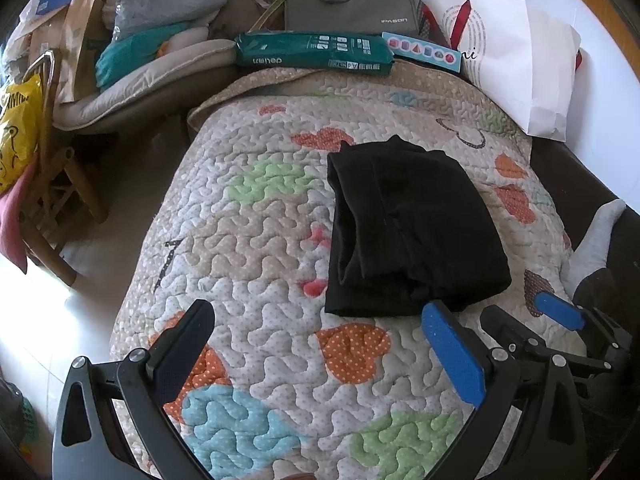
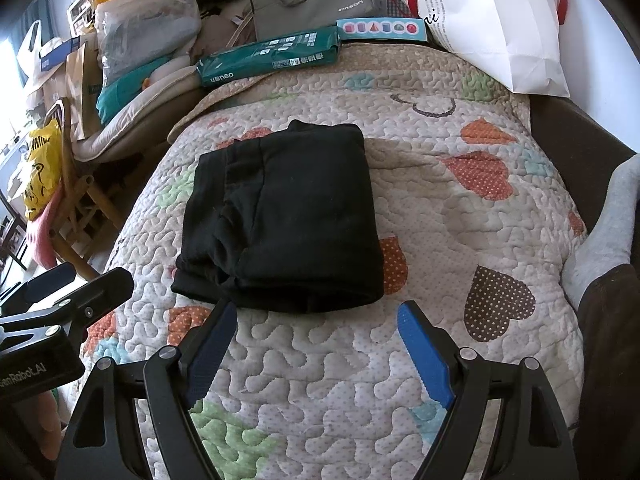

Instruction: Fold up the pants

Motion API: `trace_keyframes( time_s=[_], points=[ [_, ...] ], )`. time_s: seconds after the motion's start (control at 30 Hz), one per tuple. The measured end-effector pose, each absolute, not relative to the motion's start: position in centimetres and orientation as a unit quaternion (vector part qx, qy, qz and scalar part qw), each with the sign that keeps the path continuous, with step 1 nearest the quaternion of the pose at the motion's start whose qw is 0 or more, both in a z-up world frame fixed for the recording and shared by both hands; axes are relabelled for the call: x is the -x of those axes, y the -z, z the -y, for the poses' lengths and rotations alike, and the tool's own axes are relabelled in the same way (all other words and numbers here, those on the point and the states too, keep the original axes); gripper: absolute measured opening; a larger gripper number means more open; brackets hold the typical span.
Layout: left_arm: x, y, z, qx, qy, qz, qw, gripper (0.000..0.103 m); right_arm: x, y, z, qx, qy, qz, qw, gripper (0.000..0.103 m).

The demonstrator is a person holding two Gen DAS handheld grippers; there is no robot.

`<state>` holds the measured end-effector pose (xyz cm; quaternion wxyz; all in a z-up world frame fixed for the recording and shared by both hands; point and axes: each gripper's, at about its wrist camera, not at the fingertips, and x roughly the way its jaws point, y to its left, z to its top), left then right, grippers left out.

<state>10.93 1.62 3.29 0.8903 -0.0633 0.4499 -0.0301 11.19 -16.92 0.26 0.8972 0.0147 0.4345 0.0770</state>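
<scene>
The black pants (image 1: 408, 228) lie folded into a compact rectangle on a quilted heart-pattern bedspread (image 1: 260, 240). They also show in the right wrist view (image 2: 284, 220), left of middle. My left gripper (image 1: 320, 320) is open and empty, just in front of the pants' near edge and to their left. My right gripper (image 2: 316, 316) is open and empty, its tips just short of the pants' near edge. The right gripper also shows at the lower right of the left wrist view (image 1: 560, 312). The left gripper's body shows at the left edge of the right wrist view (image 2: 60, 308).
At the bedspread's far edge lie a green packet (image 1: 312, 54), a grey laptop bag (image 1: 352, 0), a light blue box (image 1: 420, 50) and a white paper bag (image 1: 516, 60). A wooden chair (image 1: 52, 184) and piled bags stand left. A grey-socked foot (image 1: 596, 240) rests at right.
</scene>
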Motion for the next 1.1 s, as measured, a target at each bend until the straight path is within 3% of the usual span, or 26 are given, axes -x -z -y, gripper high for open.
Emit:
trace_keyframes(
  time_s=[1.1],
  points=[
    [-11.19,-2.21,-1.84,0.071,0.036,-0.463,0.883,0.103,-11.35,0.15,17.56,-0.017,-0.065,-0.439,0.896,0.088]
  ],
)
